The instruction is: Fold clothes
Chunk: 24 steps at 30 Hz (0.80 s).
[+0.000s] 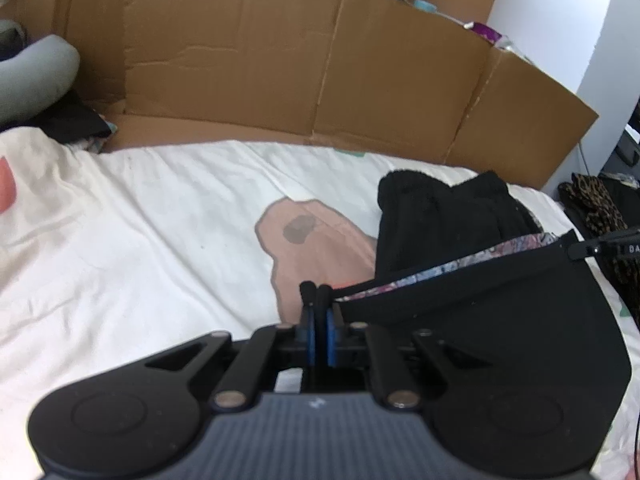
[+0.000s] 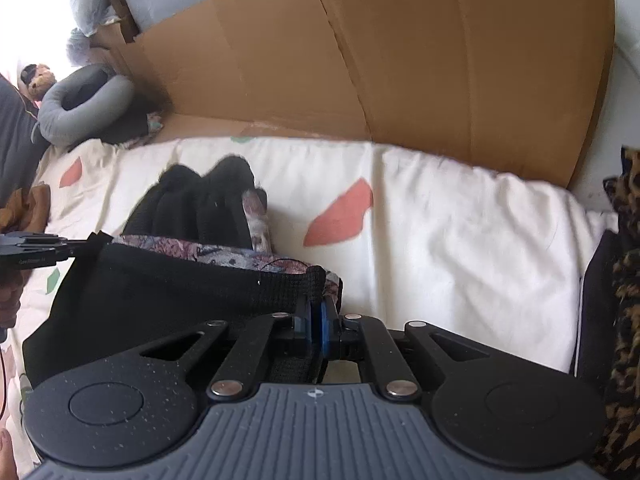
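a big white sheet (image 1: 140, 220) with pink patches covers the bed. along its far side stands a long wall of brown cardboard (image 1: 280, 64). in the far left corner lies a grey ring cushion (image 2: 80, 100), and a leopard print cloth (image 2: 624, 280) sits at the right edge.

on the sheet rests a black cloth (image 1: 500, 320) with a flowery edge strip (image 1: 460, 264). it is stretched out between the 2 tools, lifted at its 2 top corners. just behind it sits a lumpy pile of black clothes (image 1: 440, 208), touching the sheet.

the left gripper (image 1: 316, 292) has its fingers pinched tight on 1 corner of the black cloth. the right gripper (image 2: 316, 304) is squeezed tight on the other corner, with the flowery edge bunched at its tips.
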{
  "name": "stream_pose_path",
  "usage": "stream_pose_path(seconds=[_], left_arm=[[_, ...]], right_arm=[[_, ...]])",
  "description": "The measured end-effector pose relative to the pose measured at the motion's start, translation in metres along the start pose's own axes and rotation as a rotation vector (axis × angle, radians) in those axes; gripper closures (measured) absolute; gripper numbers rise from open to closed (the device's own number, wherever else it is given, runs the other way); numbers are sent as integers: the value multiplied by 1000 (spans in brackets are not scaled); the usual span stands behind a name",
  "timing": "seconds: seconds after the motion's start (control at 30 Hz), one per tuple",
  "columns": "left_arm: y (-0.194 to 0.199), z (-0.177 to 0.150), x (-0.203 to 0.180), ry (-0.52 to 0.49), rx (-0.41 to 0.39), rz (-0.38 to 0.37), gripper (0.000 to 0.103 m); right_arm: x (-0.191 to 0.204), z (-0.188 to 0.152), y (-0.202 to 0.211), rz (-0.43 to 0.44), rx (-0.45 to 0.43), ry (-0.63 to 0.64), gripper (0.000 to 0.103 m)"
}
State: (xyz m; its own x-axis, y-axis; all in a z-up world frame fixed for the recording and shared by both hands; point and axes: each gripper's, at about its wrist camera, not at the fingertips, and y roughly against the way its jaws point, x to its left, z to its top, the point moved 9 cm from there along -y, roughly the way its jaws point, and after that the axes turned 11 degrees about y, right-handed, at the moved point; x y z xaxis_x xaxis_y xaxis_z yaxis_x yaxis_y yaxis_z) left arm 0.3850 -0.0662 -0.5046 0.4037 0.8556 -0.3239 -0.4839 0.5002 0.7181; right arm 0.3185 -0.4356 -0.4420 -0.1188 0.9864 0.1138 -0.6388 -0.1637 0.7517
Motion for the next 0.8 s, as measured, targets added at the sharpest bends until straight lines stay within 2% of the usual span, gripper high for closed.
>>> stream_pose_path(seconds=[0.17,0.2,0.27,0.3,0.33,0.37,0.4,0.53,0.63,0.7,0.8], left_arm=[[-4,3,0,-12,3,10,97],[-8,2,0,-17,21,14,93],[-15,-3,2,-12,68,32,84],[-15,-3,4,-13,69,43,71],[-14,-4,5,-15,64,53,65],[-13,-4,7,-19,61,60,58],[-13,-5,7,-24,63,62,57],[-18,-8,8,-43,81,49,58],[-23,-8,4,-63,86,37,64],[-26,-8,0,-78,94,25,73],[-30,-9,-5,-103,103,24,76]], right_arm=[[-2,5,2,-16,-19,-23,101],[-2,5,0,-17,-14,-30,100],[-3,2,-7,-18,7,-44,99],[-3,0,-10,-20,13,-45,97],[-2,-1,-12,-22,18,-45,97],[-2,-2,-14,-24,24,-45,91],[-2,-4,-16,-25,29,-45,85],[-2,-8,-21,-24,48,-37,74],[-4,-11,-29,-5,62,-51,74],[-3,-12,-34,1,69,-51,74],[0,-11,-41,3,78,-32,74]])
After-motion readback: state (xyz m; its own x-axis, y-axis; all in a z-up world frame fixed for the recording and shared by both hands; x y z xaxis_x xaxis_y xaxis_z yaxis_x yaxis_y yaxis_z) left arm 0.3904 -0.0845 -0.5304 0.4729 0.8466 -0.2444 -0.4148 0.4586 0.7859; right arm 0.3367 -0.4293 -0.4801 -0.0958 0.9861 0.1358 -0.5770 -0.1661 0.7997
